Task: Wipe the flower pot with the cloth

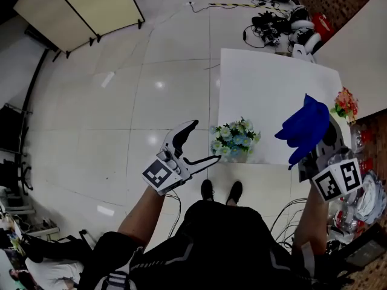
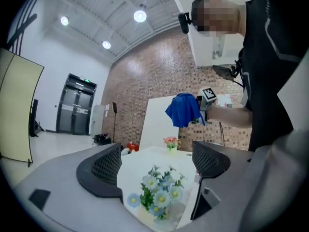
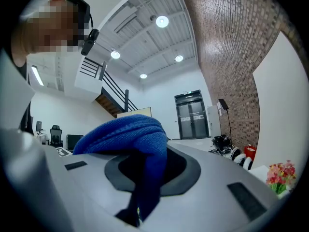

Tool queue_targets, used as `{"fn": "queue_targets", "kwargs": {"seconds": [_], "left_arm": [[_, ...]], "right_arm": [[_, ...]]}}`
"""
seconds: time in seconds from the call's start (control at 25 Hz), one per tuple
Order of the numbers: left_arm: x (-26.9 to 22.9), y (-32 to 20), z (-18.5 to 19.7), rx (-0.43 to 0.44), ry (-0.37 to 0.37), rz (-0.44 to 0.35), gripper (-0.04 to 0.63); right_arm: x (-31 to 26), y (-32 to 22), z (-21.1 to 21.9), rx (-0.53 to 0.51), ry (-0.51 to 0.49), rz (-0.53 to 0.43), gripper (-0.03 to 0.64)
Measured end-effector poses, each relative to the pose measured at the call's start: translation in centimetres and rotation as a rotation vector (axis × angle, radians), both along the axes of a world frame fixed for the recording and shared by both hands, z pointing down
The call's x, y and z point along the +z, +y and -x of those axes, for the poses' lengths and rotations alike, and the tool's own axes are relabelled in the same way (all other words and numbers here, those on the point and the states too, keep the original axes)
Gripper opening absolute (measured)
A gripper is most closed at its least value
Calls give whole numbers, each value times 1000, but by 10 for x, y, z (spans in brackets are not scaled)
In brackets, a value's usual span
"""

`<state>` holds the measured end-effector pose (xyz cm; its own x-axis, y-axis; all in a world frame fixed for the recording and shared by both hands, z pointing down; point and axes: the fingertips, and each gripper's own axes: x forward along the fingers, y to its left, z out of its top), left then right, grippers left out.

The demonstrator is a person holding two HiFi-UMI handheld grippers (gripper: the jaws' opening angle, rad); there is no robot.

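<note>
White table (image 1: 275,89) on glossy tiled floor (image 1: 121,101); small pink-red flower bunch (image 1: 346,103) at its right edge; cable tangle (image 1: 272,24) with gear beyond far edge; beige partition panels (image 1: 78,8) on feet, upper left.

Items counted, head view. Grippers, two: left gripper (image 1: 206,141), right gripper (image 1: 319,157). Cloth (image 1: 305,125), one, blue. Flower pots, two: blue-flowered pot (image 1: 234,140), pink-flowered pot (image 1: 345,104). Table (image 1: 272,83), one, white. Shoes, two, black: left shoe (image 1: 207,190), right shoe (image 1: 235,191). Folding screen (image 1: 78,8), one.
</note>
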<state>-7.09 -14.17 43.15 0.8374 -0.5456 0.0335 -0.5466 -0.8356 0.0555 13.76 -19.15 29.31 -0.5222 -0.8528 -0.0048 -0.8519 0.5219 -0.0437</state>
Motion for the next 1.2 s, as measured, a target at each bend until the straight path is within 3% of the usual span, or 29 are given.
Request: {"fn": "queue_targets", "kwargs": {"seconds": [0.08,0.2,0.28,0.36,0.48,0.8,1.2], "left_arm": [[-28,-1,-1,-30,51,-14,446],[-65,-7,0,-89,118,-13,336],[-85,-12,4,-147,140,-11,239],[-101,-15,12,-207,151,-9,202],[-122,-21,15,-248,187,3,10],[-139,-26,8,-262,91,-29,5],[-153,-25,-1,-217,68,-39,5]], "right_arm": [[-6,4,1,-3,-7,-10,49],[-14,10,2,-12,-15,-25,49],[-16,14,6,-24,-13,-31,49],[-19,19,9,-33,-18,-31,49],[-28,25,9,-37,-17,-37,49],[-32,26,12,-47,-18,-36,49],[-33,32,13,-22,4,-18,49]]}}
